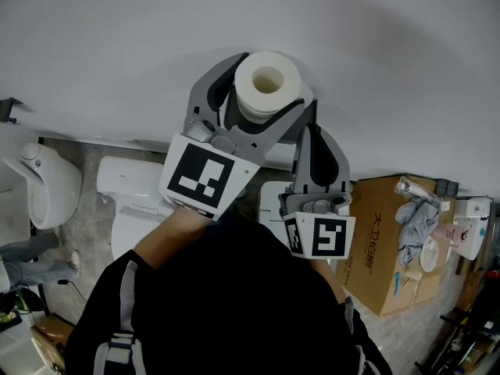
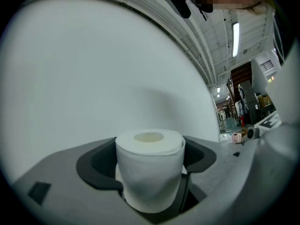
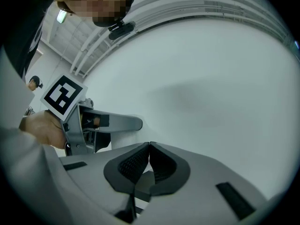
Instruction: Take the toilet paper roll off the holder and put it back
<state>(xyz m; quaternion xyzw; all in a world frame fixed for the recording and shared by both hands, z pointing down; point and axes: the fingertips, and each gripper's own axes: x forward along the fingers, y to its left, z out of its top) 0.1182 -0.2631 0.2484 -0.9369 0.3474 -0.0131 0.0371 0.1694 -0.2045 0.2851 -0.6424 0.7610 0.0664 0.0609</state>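
Left gripper [image 2: 150, 172] clamps a soft white roll [image 1: 268, 80], standing on end, close before a plain white wall [image 1: 406, 69]. Right gripper [image 3: 149, 150], ribbed black pads [image 3: 133, 165] pressed together on nothing, sits just beside. Below stand a toilet [image 1: 133, 182] and a cardboard box [image 1: 383, 248].

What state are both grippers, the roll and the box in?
Left gripper: shut on the roll.
Right gripper: shut, jaws together, nothing between them.
Roll: off the holder, held in front of the white wall; no holder in view.
Box: on the floor, cloth and clutter on top.
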